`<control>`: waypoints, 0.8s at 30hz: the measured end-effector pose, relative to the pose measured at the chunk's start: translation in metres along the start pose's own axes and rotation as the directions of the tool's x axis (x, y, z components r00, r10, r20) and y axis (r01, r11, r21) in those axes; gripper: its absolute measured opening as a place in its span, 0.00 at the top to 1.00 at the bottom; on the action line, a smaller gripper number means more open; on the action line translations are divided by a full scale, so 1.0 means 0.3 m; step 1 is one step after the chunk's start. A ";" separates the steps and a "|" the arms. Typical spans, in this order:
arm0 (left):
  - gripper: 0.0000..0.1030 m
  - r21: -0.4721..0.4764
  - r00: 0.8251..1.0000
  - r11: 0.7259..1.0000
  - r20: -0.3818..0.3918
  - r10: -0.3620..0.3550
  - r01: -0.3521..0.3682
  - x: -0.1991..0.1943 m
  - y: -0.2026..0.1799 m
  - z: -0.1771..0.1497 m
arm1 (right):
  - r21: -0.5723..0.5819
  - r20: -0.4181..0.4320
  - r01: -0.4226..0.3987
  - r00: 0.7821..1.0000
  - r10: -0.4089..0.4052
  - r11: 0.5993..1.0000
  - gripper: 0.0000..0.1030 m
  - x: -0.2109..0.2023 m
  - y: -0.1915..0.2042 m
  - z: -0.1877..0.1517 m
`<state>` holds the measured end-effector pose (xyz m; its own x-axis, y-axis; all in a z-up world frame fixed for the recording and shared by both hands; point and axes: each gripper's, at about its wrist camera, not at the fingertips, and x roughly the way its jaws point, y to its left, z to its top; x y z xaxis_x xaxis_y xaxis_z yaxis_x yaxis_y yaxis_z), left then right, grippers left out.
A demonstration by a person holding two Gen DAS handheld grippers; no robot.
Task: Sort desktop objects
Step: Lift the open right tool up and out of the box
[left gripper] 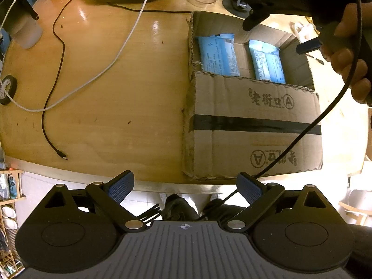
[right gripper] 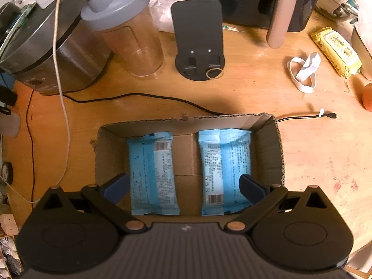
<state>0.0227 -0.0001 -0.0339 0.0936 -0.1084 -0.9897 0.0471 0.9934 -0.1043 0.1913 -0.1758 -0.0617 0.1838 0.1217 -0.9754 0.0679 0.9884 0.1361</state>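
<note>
Glossy wooden table [right gripper: 255, 88], rough corrugated cardboard box [right gripper: 267, 139], shiny blue plastic packets [right gripper: 151, 162].

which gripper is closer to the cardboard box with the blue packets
Right. The right gripper hangs open directly above the cardboard box, its fingers over the two blue packets. The left gripper is open too, back off the table's near edge, short of the box.

In the right wrist view, the gripper body hides the near ends of the 2 blue packets [right gripper: 152, 172] and the cardboard box's [right gripper: 277, 144] near wall. Packet print is too small to read. The cooker [right gripper: 46, 53] is cut off at the left edge.
</note>
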 end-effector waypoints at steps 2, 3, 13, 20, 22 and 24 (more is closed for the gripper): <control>0.06 0.001 1.000 1.000 0.000 0.001 -0.001 0.000 -0.002 0.001 | 0.000 -0.001 0.002 1.000 -0.002 1.000 0.00 0.000 -0.010 0.000; 0.06 0.001 1.000 1.000 0.000 0.001 -0.001 0.001 -0.003 0.001 | -0.001 -0.002 0.004 1.000 -0.004 1.000 0.00 0.000 -0.014 0.000; 0.06 -0.001 1.000 1.000 -0.002 0.007 -0.007 0.002 -0.009 0.003 | 0.000 -0.001 0.012 1.000 -0.012 1.000 0.00 -0.009 -0.062 0.001; 0.06 0.004 1.000 1.000 -0.001 0.007 -0.007 0.001 -0.015 0.005 | 0.014 -0.006 0.013 1.000 -0.013 1.000 0.00 -0.014 -0.112 0.003; 0.06 0.005 1.000 1.000 -0.001 0.007 -0.007 0.001 -0.016 0.006 | 0.017 -0.005 0.017 1.000 -0.017 1.000 0.00 -0.014 -0.128 0.004; 0.06 0.006 1.000 1.000 -0.001 0.008 -0.008 0.001 -0.018 0.007 | 0.020 -0.005 0.019 1.000 -0.019 1.000 0.00 -0.015 -0.143 0.005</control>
<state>0.0245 -0.0055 -0.0335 0.0928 -0.1007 -0.9906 0.0520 0.9940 -0.0962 0.1891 -0.2189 -0.0630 0.1780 0.1030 -0.9786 0.0913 0.9885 0.1206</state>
